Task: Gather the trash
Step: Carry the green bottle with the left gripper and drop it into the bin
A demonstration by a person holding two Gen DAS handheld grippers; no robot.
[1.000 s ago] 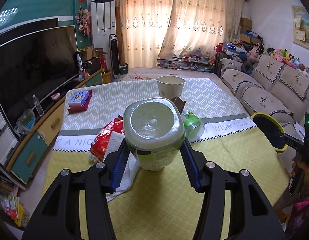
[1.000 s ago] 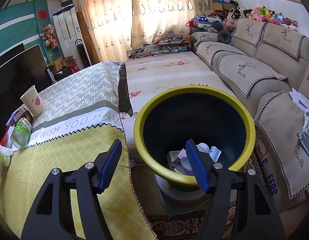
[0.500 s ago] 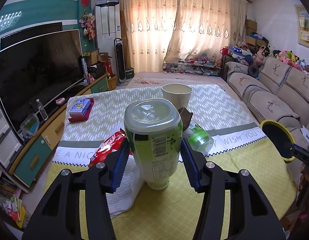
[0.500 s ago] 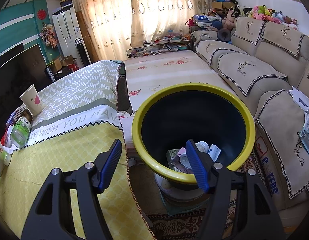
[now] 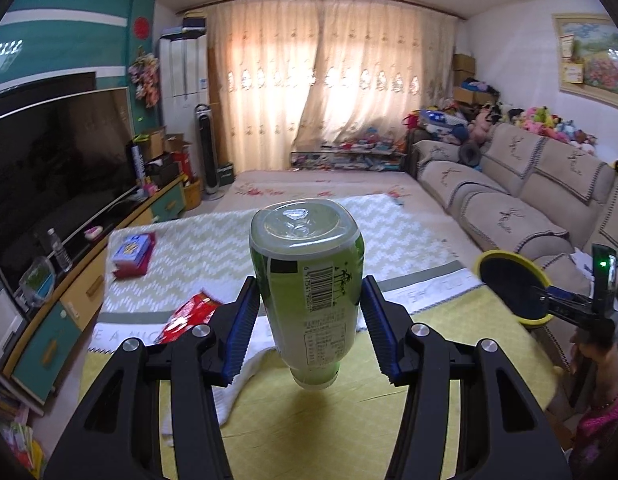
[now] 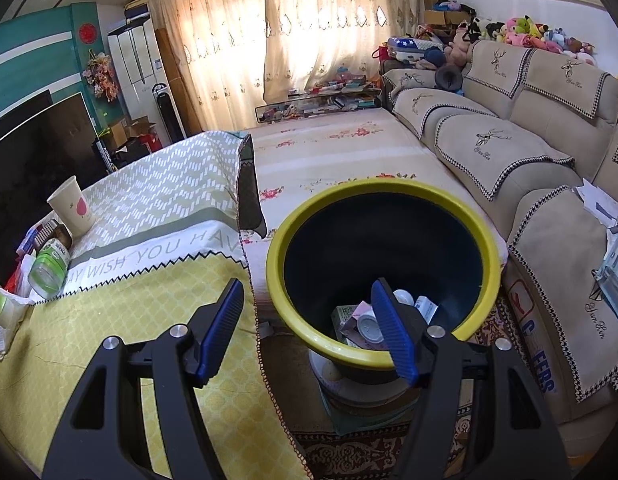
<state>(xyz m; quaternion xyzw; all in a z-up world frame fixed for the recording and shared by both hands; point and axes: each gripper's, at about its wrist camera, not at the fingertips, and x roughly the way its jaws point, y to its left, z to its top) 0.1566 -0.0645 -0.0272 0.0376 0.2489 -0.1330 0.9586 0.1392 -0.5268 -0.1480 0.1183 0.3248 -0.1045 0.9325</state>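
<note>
A green plastic bottle (image 5: 309,264) hangs upside down, cap end downward, clear of the yellow tablecloth (image 5: 309,432). My left gripper (image 5: 309,320) is shut on it, one blue pad on each side of its label. In the right wrist view my right gripper (image 6: 309,320) stands open with nothing held. It hovers over the near rim of a yellow-rimmed black bin (image 6: 389,190) that holds several cartons and lids (image 6: 361,320). The left wrist view shows this bin (image 5: 509,258) past the table's right edge, with the right gripper (image 5: 565,306) over it.
On the table lie a red snack wrapper (image 5: 185,314), a white cloth (image 5: 245,376), a blue and red box (image 5: 133,254), a paper cup (image 6: 71,212) and a second green bottle (image 6: 49,266) on its side. A sofa (image 6: 509,152) runs along the right, a TV cabinet (image 5: 49,320) along the left.
My left gripper has risen with the green bottle, which now hangs above the cloth instead of standing on it. The right gripper and the bin have stayed put.
</note>
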